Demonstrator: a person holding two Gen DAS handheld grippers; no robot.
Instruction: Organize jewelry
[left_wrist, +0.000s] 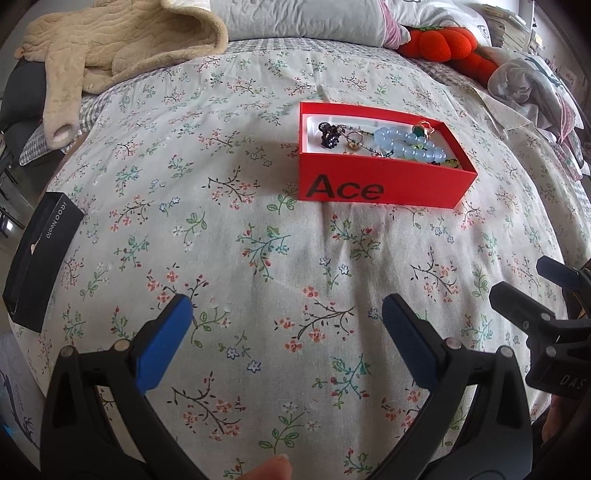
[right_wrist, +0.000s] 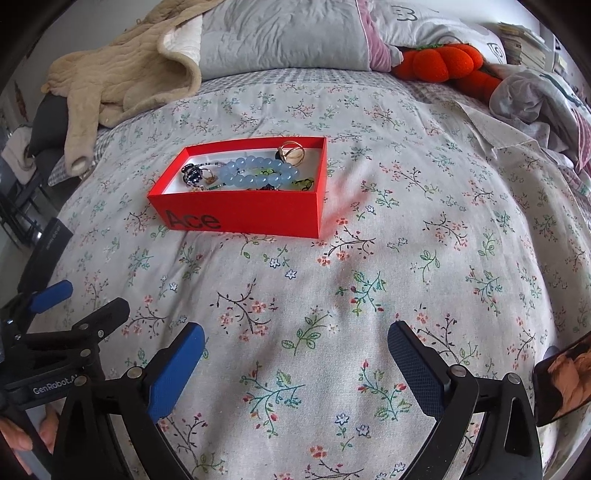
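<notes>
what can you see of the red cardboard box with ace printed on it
The red cardboard box is an open, lidless rectangular tray with black "Ace" lettering on its long side and a white lining. It sits flat on the floral bedspread, ahead of both open grippers and touched by neither. Inside lie a pale blue bead bracelet, a gold ring, dark beaded pieces and thin chains, loosely tangled.

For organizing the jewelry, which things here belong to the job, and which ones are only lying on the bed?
Belongs to the job:
- red box
- blue bead bracelet
- gold ring
- dark beaded piece

Just lying about:
- beige garment
- orange plush toy
- black box
- pillow
</notes>
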